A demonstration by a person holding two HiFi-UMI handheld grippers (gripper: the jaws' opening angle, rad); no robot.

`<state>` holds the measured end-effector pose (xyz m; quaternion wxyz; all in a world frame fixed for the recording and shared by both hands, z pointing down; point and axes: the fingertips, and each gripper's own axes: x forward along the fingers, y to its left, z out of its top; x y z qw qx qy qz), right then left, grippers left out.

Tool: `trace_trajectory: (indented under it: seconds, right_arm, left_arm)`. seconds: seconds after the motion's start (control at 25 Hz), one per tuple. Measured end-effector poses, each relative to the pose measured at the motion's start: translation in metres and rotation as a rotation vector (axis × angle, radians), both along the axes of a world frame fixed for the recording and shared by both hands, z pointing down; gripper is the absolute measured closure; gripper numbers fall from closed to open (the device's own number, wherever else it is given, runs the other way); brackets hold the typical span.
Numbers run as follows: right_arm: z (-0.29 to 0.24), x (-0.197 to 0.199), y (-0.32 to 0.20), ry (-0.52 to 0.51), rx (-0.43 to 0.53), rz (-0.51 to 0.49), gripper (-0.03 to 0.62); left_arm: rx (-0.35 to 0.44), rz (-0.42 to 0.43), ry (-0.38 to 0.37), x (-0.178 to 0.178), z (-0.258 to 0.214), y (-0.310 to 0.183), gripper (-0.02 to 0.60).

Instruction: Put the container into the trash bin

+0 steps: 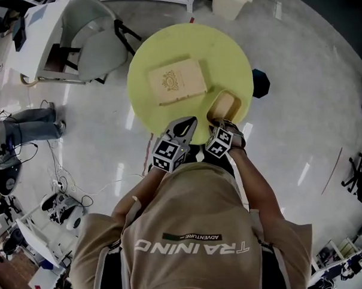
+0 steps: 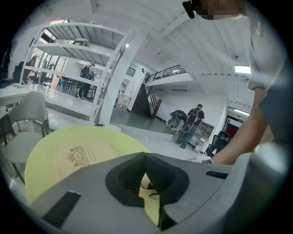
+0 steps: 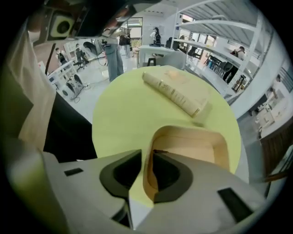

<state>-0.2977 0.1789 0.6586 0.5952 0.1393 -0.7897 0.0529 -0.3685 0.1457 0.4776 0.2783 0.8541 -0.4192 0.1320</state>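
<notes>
While the right tongs (image 3: pixel 147 155) straddle the near wall of the container (image 3: pixel 194 153), jaws apart, pinch it firmly before lifting off the desk (image 3: pixel 123 105); the left tongs (image 2: pixel 145 157) are closed and empty.

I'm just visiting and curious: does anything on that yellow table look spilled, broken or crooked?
Nothing stands out. The tan container sits upright and empty near the table's edge, the flat box lies intact, and nothing is spilled.

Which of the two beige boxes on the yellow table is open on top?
The small tan tray by the right gripper; the flat crested box is closed.
</notes>
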Motion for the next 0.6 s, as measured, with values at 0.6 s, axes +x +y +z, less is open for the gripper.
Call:
trace_trajectory:
  seconds: [0.6]
  right_arm:
    - [-0.052,0.015,-0.010,-0.017,0.122,0.040,0.588]
  left_arm:
    - [0.058,0.147,0.012,0.020,-0.012,-0.019,0.580]
